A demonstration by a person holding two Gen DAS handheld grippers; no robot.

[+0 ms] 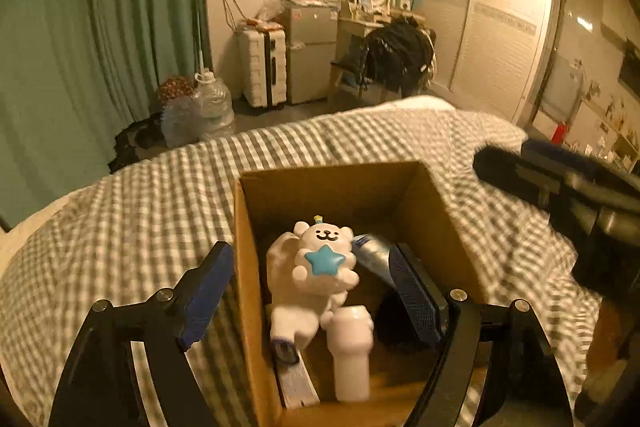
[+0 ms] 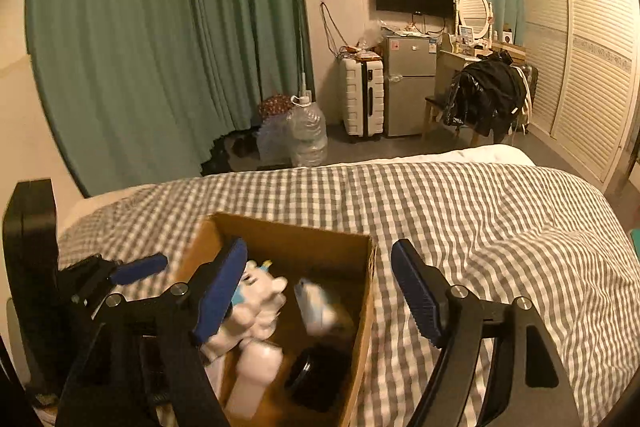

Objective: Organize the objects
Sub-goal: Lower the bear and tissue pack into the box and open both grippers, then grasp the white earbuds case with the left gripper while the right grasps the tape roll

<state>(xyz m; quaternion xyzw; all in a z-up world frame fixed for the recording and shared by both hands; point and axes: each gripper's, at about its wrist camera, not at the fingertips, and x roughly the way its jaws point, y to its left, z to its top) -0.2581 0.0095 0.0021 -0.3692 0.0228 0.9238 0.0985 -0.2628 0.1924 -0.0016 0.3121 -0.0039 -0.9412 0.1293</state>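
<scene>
An open cardboard box [image 1: 352,187] stands on the checked bed. In it lie a white bear toy with a blue star [image 1: 324,259], a white bottle [image 1: 352,347], a blue-white tube [image 1: 372,247], a white sock [image 1: 280,267] and a dark round item [image 1: 388,323]. My left gripper [image 1: 312,291] is open over the box, its jaws astride the left wall, holding nothing. My right gripper [image 2: 320,291] is open and empty above the box [image 2: 296,231], its jaws astride the right wall. The bear [image 2: 260,299], bottle [image 2: 256,367] and dark jar [image 2: 316,375] also show there.
The grey-and-white checked bedspread [image 2: 480,219] stretches around the box. Beyond the bed are water jugs [image 2: 306,135], a white suitcase [image 2: 362,99], a small fridge [image 2: 408,87], a chair with dark clothes [image 2: 484,99], green curtains and a louvred wardrobe [image 2: 580,59].
</scene>
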